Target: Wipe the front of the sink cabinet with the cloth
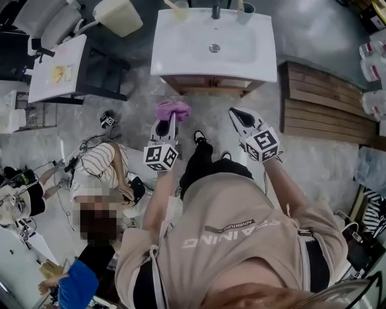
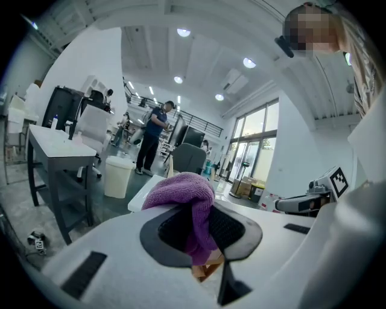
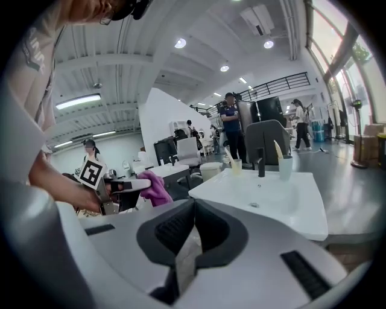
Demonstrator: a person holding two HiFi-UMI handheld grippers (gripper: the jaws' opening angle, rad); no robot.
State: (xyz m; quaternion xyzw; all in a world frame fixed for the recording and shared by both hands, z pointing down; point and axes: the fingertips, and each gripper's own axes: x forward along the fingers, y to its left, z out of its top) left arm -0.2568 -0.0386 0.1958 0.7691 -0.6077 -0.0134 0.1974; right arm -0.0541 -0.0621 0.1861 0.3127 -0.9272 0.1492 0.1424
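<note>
The sink cabinet stands ahead of me: a white basin (image 1: 214,45) on a wooden cabinet front (image 1: 211,84). My left gripper (image 1: 164,124) is shut on a purple cloth (image 1: 172,110), held a little short of the cabinet's lower left. In the left gripper view the cloth (image 2: 181,190) bulges over the jaws and hangs between them (image 2: 202,211). My right gripper (image 1: 238,117) is beside it at the same height, shut with nothing in it. In the right gripper view the jaws (image 3: 194,208) meet, with the basin (image 3: 265,196) beyond and the cloth (image 3: 155,187) at left.
Wooden decking (image 1: 325,102) lies right of the cabinet. A white table (image 1: 57,69) and a bin (image 1: 117,15) stand at the left. A person (image 1: 96,169) sits on the floor at my left among cables. Two cups and a tap (image 1: 216,11) stand on the basin's back edge.
</note>
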